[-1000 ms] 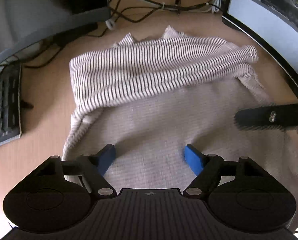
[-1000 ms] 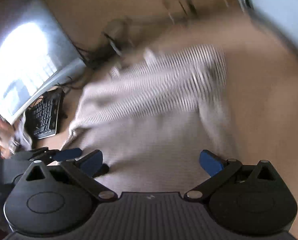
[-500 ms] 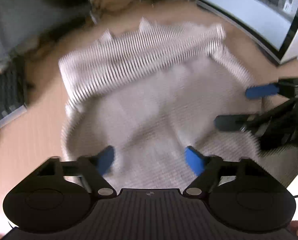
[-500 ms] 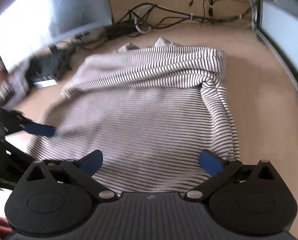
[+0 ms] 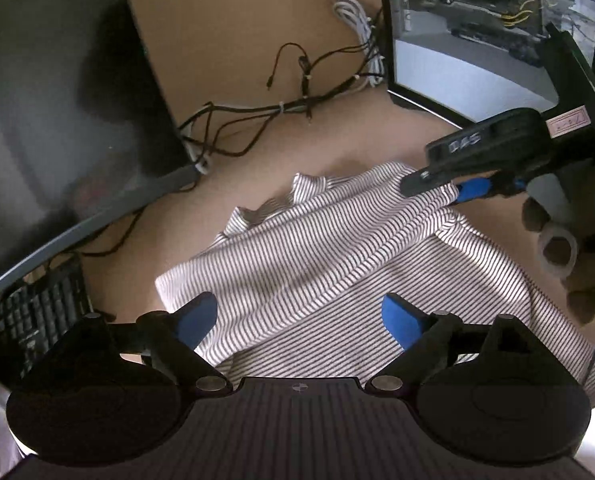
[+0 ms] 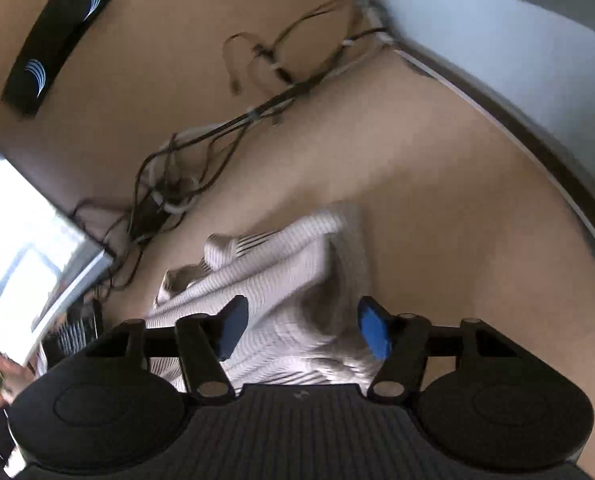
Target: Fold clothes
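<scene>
A striped white-and-dark garment (image 5: pixel 337 264) lies partly folded on the tan desk (image 5: pixel 257 152), with a thick folded band across its far part. My left gripper (image 5: pixel 299 318) is open, low over the garment's near left part, holding nothing. My right gripper (image 6: pixel 299 326) is open with the garment's right folded edge (image 6: pixel 289 280) between its blue pads. In the left wrist view the right gripper (image 5: pixel 441 188) reaches the far right corner of the fold; whether it touches the cloth I cannot tell.
A tangle of cables (image 5: pixel 281 108) lies at the back of the desk. A dark monitor (image 5: pixel 57 112) stands left, a computer case (image 5: pixel 477 32) back right, and a keyboard (image 5: pixel 37 316) lies at the left edge.
Both grippers moved forward toward the far folded band. The right gripper swung from the near hem to the garment's far right corner. Both stay open.
</scene>
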A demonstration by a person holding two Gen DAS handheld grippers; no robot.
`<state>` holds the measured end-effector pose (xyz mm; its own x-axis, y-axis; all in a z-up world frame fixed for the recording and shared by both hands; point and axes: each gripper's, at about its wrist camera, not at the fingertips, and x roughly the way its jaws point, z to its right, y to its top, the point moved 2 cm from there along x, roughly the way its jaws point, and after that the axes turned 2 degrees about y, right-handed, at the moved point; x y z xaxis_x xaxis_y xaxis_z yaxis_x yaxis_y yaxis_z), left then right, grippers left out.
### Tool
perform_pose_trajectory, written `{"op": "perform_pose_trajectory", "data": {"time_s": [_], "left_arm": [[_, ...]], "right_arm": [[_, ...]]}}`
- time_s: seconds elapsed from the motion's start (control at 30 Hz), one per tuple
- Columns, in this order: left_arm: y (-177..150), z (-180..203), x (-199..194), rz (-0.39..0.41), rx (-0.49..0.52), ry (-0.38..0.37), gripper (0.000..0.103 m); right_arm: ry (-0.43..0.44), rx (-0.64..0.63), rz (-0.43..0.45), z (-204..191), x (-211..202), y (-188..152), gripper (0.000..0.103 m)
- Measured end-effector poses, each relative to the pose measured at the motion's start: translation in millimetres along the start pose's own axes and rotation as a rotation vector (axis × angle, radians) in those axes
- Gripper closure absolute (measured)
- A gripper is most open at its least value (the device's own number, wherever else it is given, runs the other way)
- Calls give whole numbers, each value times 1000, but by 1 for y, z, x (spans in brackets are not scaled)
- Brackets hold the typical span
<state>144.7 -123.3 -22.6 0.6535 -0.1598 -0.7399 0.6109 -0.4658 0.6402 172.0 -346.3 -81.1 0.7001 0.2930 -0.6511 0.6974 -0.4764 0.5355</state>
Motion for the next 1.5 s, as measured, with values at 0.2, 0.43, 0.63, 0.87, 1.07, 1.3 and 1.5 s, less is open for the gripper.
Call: {"op": "perform_pose_trajectory", "data": {"time_s": [0.2, 0.43, 0.63, 0.87, 1.07, 1.3, 1.5], "left_arm": [[3, 1, 12, 43, 12, -5, 10], [17, 25, 20, 250, 172, 6, 14], [31, -20, 28, 295, 13, 14, 91], [-24, -170, -10, 284, -427, 282, 91], [-83, -233, 5, 127, -688, 378, 91], [-125, -251, 20, 4, -867, 394, 82], [-139, -271, 5, -36, -944, 388, 15]], "right_arm": [[60, -213, 93, -52, -18, 10, 82], [216, -250, 117, -98, -61, 25, 83], [185, -316, 131, -119, -67, 32, 78], [65, -523, 121, -132, -29, 7, 51], [95, -848, 14, -181, 43, -71, 51], [130, -973, -77, -199, 97, -100, 75], [49, -889, 81, -158, 39, -58, 93]]}}
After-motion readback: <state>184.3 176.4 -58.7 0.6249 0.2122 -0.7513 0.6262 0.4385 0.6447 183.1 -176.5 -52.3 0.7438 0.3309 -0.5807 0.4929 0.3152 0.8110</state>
